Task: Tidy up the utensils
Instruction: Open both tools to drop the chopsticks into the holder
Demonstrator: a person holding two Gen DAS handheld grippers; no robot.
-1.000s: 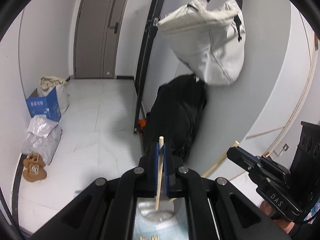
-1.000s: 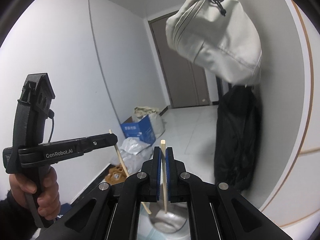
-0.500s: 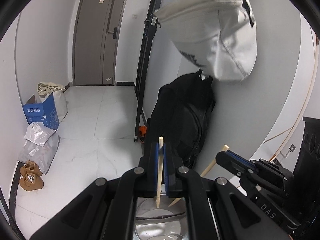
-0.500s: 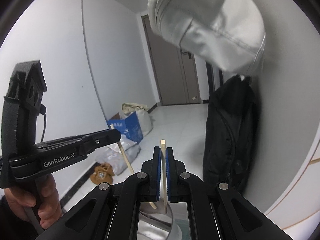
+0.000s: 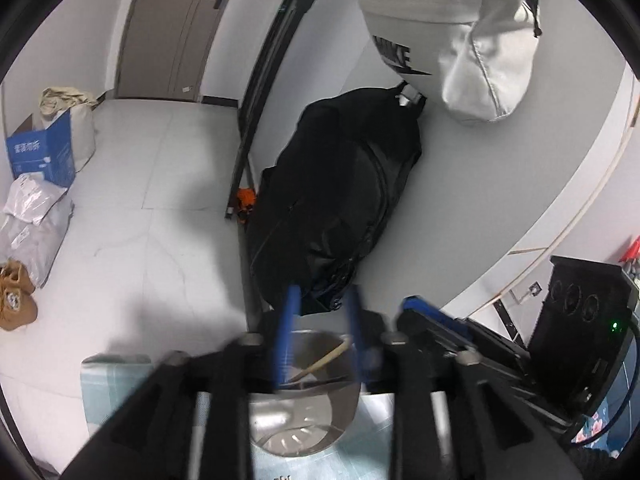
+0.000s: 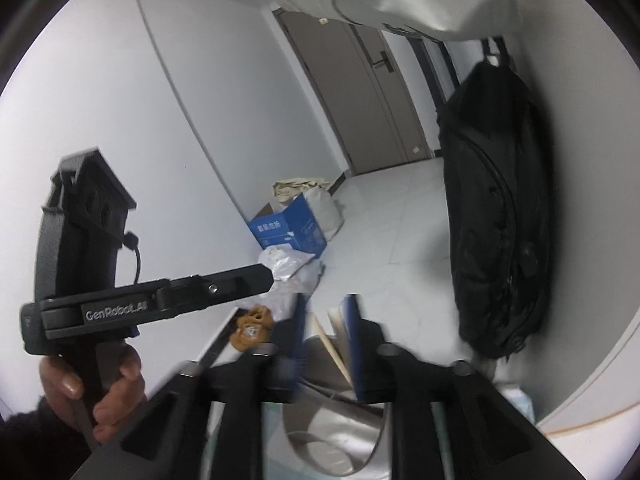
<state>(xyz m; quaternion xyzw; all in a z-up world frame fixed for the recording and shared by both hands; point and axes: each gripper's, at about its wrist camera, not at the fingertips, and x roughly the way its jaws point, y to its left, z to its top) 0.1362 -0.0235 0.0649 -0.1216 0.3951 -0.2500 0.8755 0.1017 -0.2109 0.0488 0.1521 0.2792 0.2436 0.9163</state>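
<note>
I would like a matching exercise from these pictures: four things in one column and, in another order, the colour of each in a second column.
Things:
1. box on the floor
2. hanging bag
3. slippers
4. utensil holder

Colours:
A. brown
B. silver metal
C. blue
D. off-white

Pairs: 1-C, 2-D, 3-A, 4-B
</note>
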